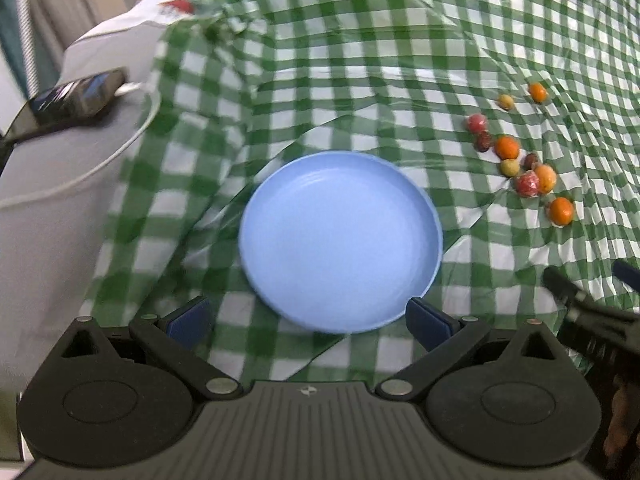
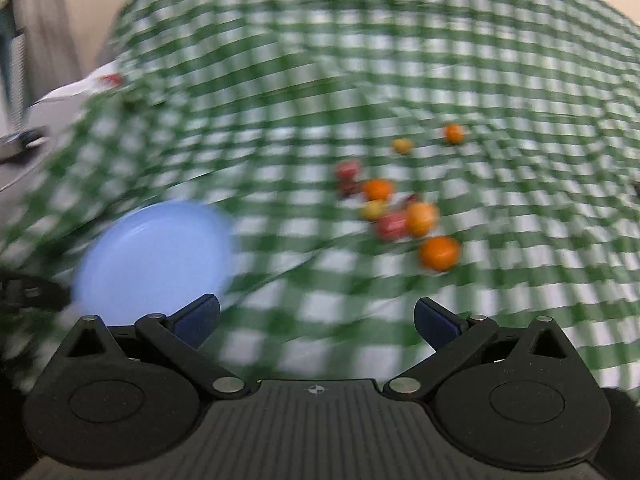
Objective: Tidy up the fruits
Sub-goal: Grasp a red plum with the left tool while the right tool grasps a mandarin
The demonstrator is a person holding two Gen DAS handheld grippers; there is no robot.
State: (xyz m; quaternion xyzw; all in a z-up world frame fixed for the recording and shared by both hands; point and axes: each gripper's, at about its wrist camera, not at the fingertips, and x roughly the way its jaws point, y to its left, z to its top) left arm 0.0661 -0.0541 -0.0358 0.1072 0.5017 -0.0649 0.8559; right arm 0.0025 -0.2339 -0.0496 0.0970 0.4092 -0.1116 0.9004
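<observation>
An empty light-blue plate [image 1: 340, 240] lies on the green checked tablecloth, right ahead of my left gripper [image 1: 308, 318], which is open and holds nothing. Several small fruits, orange, red and yellow, lie scattered to the plate's right, among them an orange one [image 1: 561, 211] and a red one [image 1: 527, 184]. The right wrist view is blurred by motion. There the plate [image 2: 154, 256] sits at the left and the fruit cluster [image 2: 420, 218] ahead, with an orange fruit [image 2: 439, 254] nearest. My right gripper [image 2: 318, 322] is open and empty; its fingers [image 1: 560, 288] show at the right edge of the left wrist view.
The tablecloth [image 1: 360, 60] is wrinkled and covered by clear plastic film. At the left, a dark phone-like device [image 1: 76, 98] with a white cable [image 1: 120, 148] rests on a grey surface. White fabric with a red mark [image 1: 176, 6] lies at the back left.
</observation>
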